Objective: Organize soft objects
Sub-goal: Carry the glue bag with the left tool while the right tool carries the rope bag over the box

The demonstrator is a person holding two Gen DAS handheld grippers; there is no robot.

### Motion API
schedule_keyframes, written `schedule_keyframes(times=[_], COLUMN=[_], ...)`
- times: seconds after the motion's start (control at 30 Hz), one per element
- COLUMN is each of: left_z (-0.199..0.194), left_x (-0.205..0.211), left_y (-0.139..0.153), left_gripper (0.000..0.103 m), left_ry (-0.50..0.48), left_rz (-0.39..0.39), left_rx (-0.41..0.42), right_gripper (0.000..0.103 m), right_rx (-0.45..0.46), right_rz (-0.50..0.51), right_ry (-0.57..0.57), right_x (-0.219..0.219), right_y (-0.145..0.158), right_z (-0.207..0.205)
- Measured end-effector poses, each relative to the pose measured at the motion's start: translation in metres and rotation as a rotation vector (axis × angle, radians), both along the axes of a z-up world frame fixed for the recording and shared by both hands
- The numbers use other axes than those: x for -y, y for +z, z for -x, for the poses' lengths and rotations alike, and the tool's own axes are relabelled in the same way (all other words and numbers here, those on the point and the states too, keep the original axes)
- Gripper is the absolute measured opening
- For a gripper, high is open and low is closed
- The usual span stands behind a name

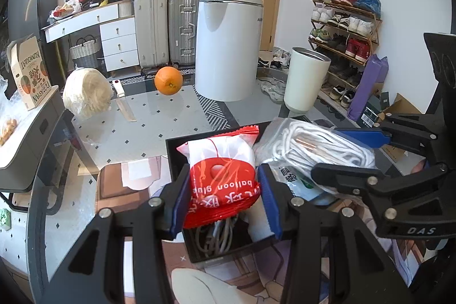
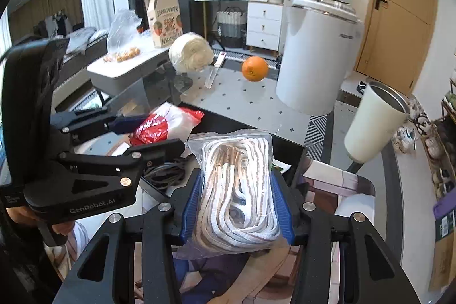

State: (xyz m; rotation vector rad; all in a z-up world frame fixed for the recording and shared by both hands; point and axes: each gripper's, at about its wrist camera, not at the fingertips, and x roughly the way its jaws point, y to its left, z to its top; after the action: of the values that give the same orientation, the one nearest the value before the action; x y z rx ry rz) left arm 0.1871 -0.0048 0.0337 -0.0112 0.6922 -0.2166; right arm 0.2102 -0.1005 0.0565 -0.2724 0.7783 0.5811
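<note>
Left tongs (image 1: 221,201): blue pads closed onto the lower half of a red-and-white packet (image 1: 222,175) marked "balloon glue", held upright over a black box (image 1: 171,158). Grey cables (image 1: 216,232) lie in the box beneath the packet.

Right tongs (image 2: 238,204): pads pressed against both sides of a clear bag of white cord (image 2: 238,190), held above the same box (image 2: 296,155), just right of the packet (image 2: 165,124). In the left wrist view the bag (image 1: 313,150) touches the packet's right edge, pinched by the right tongs (image 1: 339,153) coming in from the right.

Tabletop (image 1: 159,118): glass, over patterned floor tiles. Items on it, well beyond the box:
- orange (image 1: 168,81)
- pale round bundle (image 1: 87,93), left of the orange
- knife (image 1: 124,101), between bundle and orange
- white tumbler (image 1: 306,79), open top, at right

Behind the tabletop: tall white bin (image 1: 228,47), suitcases (image 1: 166,30), drawer unit (image 1: 116,39), shoe rack (image 1: 344,44).
</note>
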Motion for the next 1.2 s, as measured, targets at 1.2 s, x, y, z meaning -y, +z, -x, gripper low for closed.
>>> schedule_keyframes(times=[1.2], left_z=[0.001], left_x=[0.002], left_y=[-0.007], left_gripper=[0.075], left_ry=[-0.025], left_rz=[0.023], left_rx=[-0.014], right_gripper=[0.085], right_rx=[0.086], right_rz=[-0.018], right_ry=[0.027], right_x=[0.012], right_y=[0.003], right_z=[-0.003])
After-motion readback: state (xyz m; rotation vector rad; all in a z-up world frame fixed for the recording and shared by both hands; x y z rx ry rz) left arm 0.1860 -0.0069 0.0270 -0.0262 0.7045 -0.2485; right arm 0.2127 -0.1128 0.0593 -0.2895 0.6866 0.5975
